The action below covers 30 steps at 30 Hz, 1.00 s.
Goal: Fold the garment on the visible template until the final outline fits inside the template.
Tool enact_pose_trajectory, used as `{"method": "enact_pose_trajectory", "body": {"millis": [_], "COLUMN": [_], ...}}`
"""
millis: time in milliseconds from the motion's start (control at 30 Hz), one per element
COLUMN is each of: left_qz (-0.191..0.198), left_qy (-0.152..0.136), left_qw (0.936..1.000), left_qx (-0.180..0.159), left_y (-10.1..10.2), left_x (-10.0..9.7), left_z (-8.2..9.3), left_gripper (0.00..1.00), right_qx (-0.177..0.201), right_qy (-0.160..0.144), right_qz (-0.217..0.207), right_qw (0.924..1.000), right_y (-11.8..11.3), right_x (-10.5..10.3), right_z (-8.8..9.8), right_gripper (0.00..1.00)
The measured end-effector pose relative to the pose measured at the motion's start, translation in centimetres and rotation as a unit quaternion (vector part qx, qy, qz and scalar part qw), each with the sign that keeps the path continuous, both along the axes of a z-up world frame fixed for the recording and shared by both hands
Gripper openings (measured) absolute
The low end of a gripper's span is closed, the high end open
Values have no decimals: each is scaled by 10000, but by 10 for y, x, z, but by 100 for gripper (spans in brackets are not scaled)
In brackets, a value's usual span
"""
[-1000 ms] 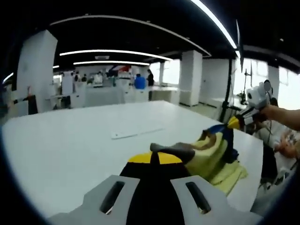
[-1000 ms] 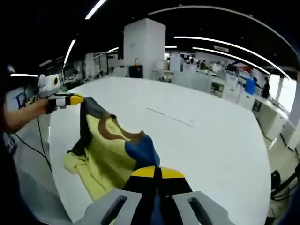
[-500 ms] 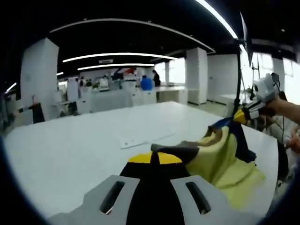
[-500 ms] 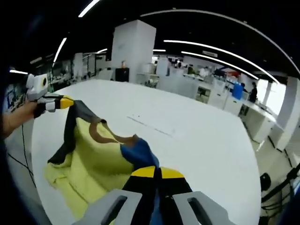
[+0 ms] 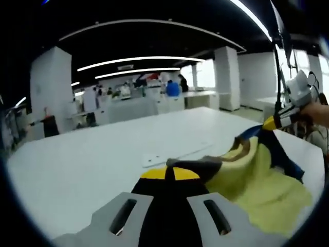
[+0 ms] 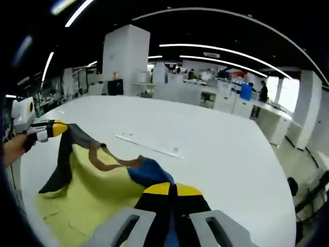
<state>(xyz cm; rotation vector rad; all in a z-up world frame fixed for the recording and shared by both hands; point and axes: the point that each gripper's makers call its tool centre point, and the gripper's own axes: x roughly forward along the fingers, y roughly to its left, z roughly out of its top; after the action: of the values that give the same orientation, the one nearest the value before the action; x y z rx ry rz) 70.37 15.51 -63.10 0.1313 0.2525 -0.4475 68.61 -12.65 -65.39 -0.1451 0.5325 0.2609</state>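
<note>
Above the white table (image 5: 77, 170), the garment (image 5: 257, 190) hangs stretched between the two grippers. In the left gripper view, the left gripper (image 5: 171, 172) stands at 6 o'clock, its yellow-tipped jaws together and clamped on a dark grey part of the garment. From that point the yellow cloth runs toward 3 o'clock, where the right gripper (image 5: 271, 122) holds the blue corner with its jaws pinched shut; a hand (image 5: 314, 110) grips that tool at the view's edge. The lower part of the yellow cloth drapes toward 4 o'clock.

In the right gripper view, the right gripper (image 6: 171, 188) stands at 6 o'clock, jaws together on the blue part of the garment (image 6: 87, 195). The brown neck band curves from there toward 9 o'clock, and the dark sleeve ends at the left gripper (image 6: 55, 128), whose jaws are closed on it; a hand (image 6: 13, 149) holds that tool. The yellow body hangs toward 7 o'clock.

A thin pale strip, the template (image 6: 149, 145), lies flat on the table just beyond the garment at 12 o'clock from the right gripper; in the left gripper view the template (image 5: 175, 154) lies just past the jaws. Whether the cloth touches the table cannot be told. White pillars (image 6: 126, 59) and distant benches stand behind the table.
</note>
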Motion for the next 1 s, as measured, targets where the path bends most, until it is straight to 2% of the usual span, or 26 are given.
{"method": "enact_pose_trajectory", "body": {"millis": [267, 433, 567, 767, 1000], "left_qz": [66, 102, 111, 153, 117], "left_qy": [303, 544, 644, 784, 833], "left_qw": [9995, 9982, 9974, 9955, 9938], "left_qx": [46, 211, 309, 507, 721], "left_y": [-4, -3, -1, 4, 6], "left_x": [26, 36, 42, 51, 55], "left_z": [-38, -66, -80, -101, -113], "left_gripper": [0, 0, 0, 0, 0], "right_qx": [-234, -287, -336, -400, -484], "right_qy": [177, 491, 623, 786, 844], "right_qz": [-162, -172, -205, -240, -136], "right_qw": [9994, 9982, 9973, 9958, 9952], "right_y": [-4, -2, -4, -8, -8], "right_x": [27, 38, 46, 51, 56], "right_z": [-38, -65, -81, -99, -108], "right_gripper": [0, 0, 0, 0, 0]}}
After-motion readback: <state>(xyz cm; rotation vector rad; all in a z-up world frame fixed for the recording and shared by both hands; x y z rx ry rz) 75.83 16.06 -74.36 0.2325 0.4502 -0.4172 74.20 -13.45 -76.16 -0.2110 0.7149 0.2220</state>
